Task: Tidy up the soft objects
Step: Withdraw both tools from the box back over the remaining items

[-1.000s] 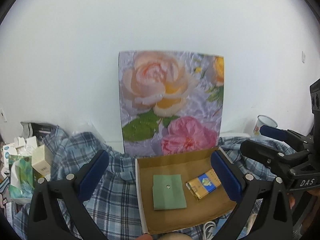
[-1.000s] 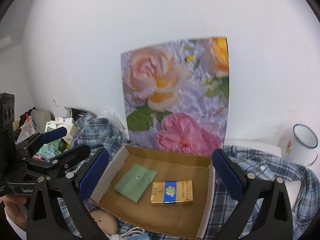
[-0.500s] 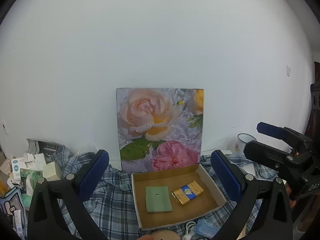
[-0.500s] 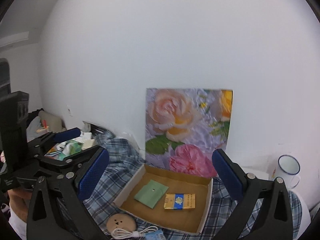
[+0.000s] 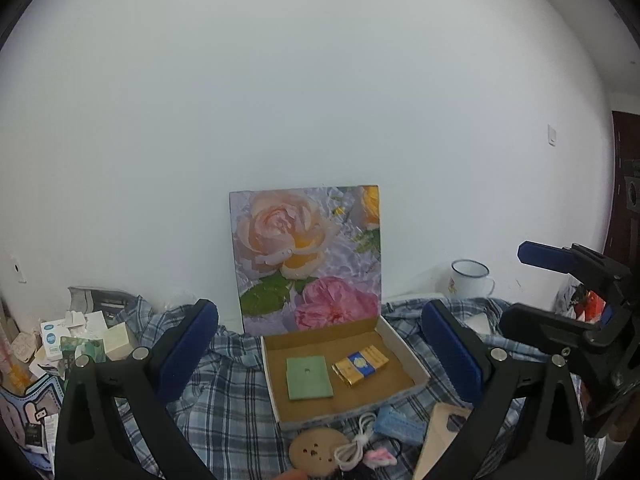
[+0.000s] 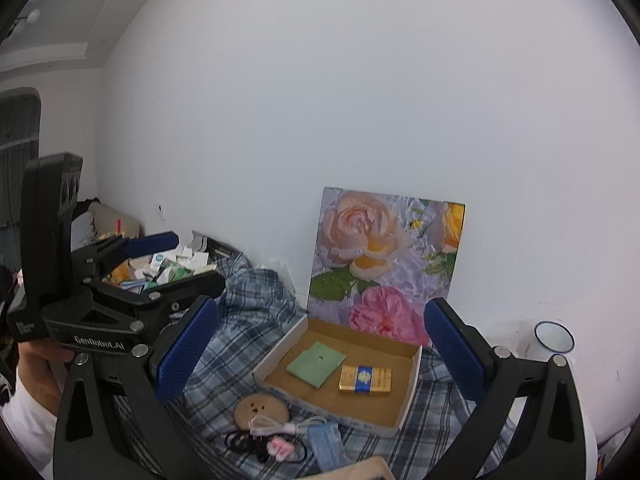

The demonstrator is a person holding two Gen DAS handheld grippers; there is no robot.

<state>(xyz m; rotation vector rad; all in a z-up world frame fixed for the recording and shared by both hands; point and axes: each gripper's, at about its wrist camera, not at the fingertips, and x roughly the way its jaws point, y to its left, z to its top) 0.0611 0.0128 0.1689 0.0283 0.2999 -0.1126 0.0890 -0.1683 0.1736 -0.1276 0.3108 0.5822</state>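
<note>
Right wrist: green cloth [image 6: 316, 364] flat, square, in cardboard box [image 6: 408, 396].

An open cardboard box [image 5: 404, 350] sits on the plaid cloth [image 5: 224, 400], just before a rose picture [image 5: 306, 258]. Inside the box lie a green square [image 5: 309, 372] and a gold-blue packet [image 5: 362, 365] (side by side, apart). The left gripper [image 5: 320, 356] frames the box, jaws spread wide.

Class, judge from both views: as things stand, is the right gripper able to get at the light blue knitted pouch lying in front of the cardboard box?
Probably yes. The right gripper has its jaws wide open and empty, and the light blue knitted pouch lies uncovered on the plaid cloth just outside the cardboard box. Only the white cable beside it crowds the approach.
</note>
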